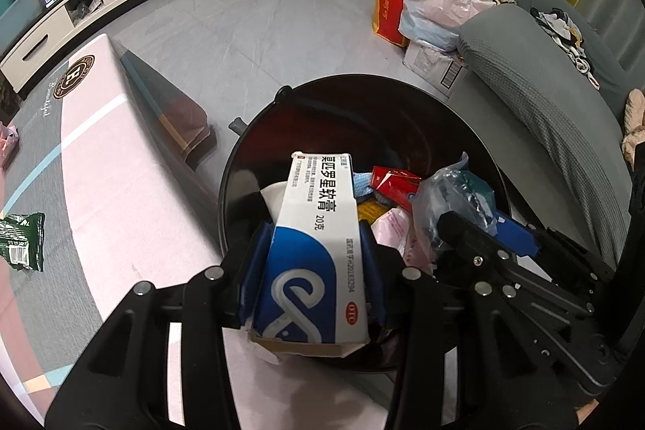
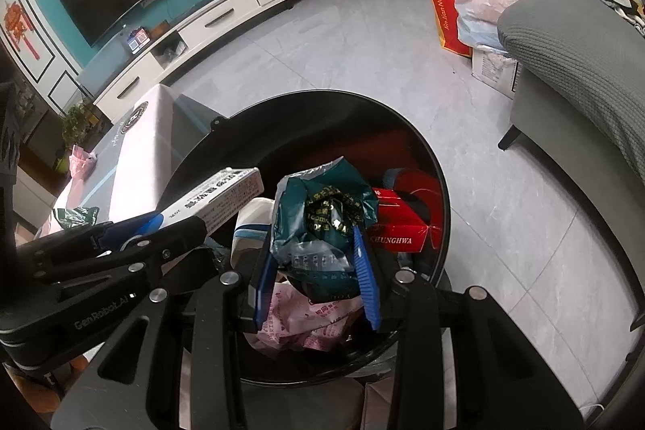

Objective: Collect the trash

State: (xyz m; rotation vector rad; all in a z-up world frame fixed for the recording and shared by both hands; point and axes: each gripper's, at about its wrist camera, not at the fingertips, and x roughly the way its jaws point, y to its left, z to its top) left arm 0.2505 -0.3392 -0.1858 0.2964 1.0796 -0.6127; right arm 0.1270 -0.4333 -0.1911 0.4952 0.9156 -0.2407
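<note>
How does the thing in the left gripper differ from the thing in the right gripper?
The left gripper holds a white and blue box; the right gripper holds a crumpled teal wrapper. The box is stiff and straight-edged, while the wrapper is soft and creased. The box bears large printed characters; the wrapper is partly see-through plastic. Both are pinched between blue jaws above the black bin, which already has trash in it.

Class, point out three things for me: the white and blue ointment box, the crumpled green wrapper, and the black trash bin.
ointment box (image 1: pixel 318 248), left wrist view, on its printed top face.
green wrapper (image 2: pixel 326 216), right wrist view, on its crumpled middle.
trash bin (image 2: pixel 439 164), right wrist view, on its right rim.
</note>
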